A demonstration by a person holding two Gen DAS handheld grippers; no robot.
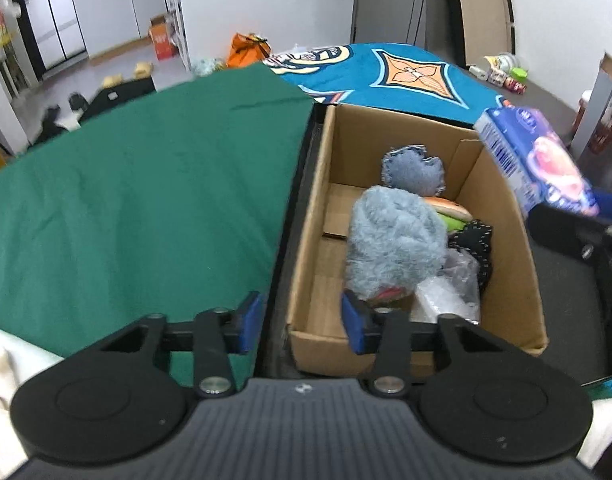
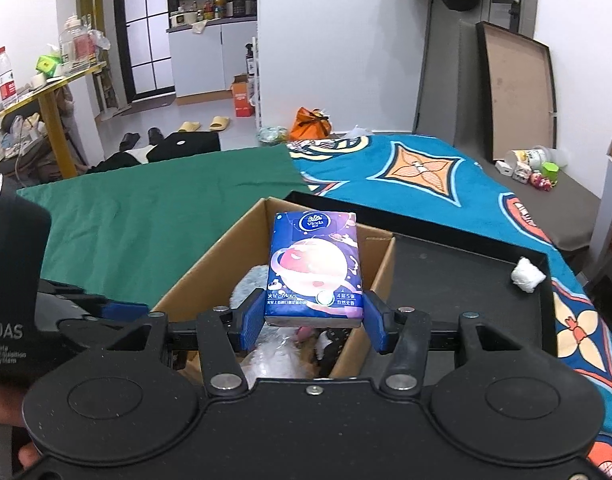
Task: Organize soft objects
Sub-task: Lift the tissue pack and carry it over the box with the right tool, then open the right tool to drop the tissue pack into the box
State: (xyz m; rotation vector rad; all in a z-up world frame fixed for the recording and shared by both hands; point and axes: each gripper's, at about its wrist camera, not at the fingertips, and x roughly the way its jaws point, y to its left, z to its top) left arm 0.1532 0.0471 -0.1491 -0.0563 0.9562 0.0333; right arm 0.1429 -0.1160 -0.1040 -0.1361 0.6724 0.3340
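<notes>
A cardboard box [image 1: 318, 216] stands in a black tray and holds a fluffy grey-blue plush [image 1: 394, 240], a denim soft piece [image 1: 412, 170], a toy burger [image 1: 450, 210], a dark dotted cloth [image 1: 476, 240] and clear plastic wrap [image 1: 450, 292]. My left gripper [image 1: 302, 322] is open and empty, over the box's near left corner. My right gripper [image 2: 313, 320] is shut on a blue tissue pack [image 2: 315, 268] and holds it above the box [image 2: 210, 264]. The pack also shows at the right of the left wrist view [image 1: 534, 160].
A green cloth [image 1: 146, 192] covers the surface left of the box; a blue patterned cloth [image 2: 426, 176] lies behind it. The black tray [image 2: 458, 276] holds a white wad [image 2: 527, 275] in its far right corner. Small items [image 2: 530, 166] sit on a grey ledge.
</notes>
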